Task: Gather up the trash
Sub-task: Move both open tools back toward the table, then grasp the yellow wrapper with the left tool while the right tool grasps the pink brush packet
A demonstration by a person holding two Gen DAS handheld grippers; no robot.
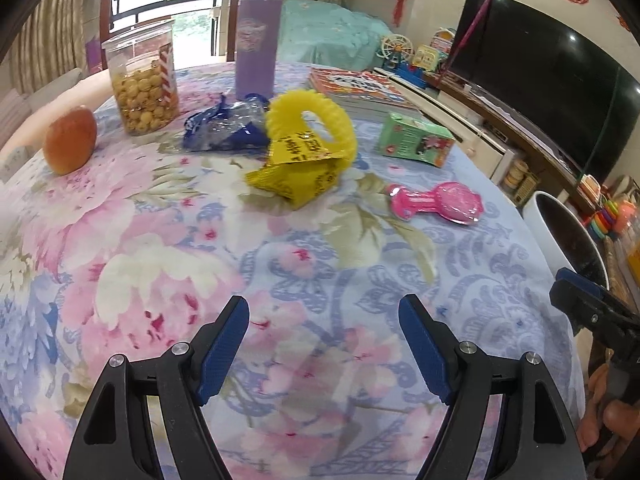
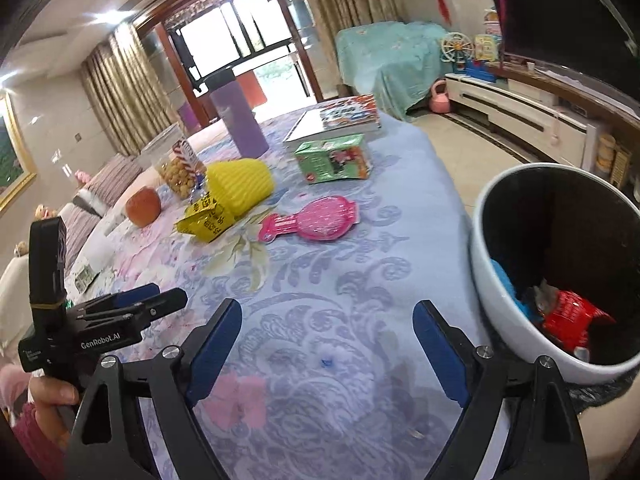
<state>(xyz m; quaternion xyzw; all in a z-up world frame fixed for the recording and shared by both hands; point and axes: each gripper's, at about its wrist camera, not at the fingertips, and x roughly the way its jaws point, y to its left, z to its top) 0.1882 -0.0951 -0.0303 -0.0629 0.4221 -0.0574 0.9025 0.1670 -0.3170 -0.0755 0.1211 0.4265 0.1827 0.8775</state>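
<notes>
A crumpled yellow wrapper [image 1: 308, 148] [image 2: 236, 188] lies mid-table on the floral cloth, with a crushed blue and clear wrapper [image 1: 224, 128] just behind it. A green drink carton [image 1: 416, 140] [image 2: 334, 158] lies to the right of them. The white bin [image 2: 492, 280] [image 1: 548, 232] stands off the table's right edge and holds a red wrapper [image 2: 572, 316] and other scraps. My left gripper [image 1: 324, 304] is open over the near cloth, well short of the yellow wrapper, with nothing between its fingers. My right gripper [image 2: 328, 308] is open and empty near the bin's left side.
An apple [image 1: 70, 144], a jar of snacks [image 1: 144, 84], a purple bottle [image 1: 256, 40], a stack of books [image 1: 360, 88] and a pink toy [image 1: 436, 202] share the table. A TV cabinet runs along the right wall.
</notes>
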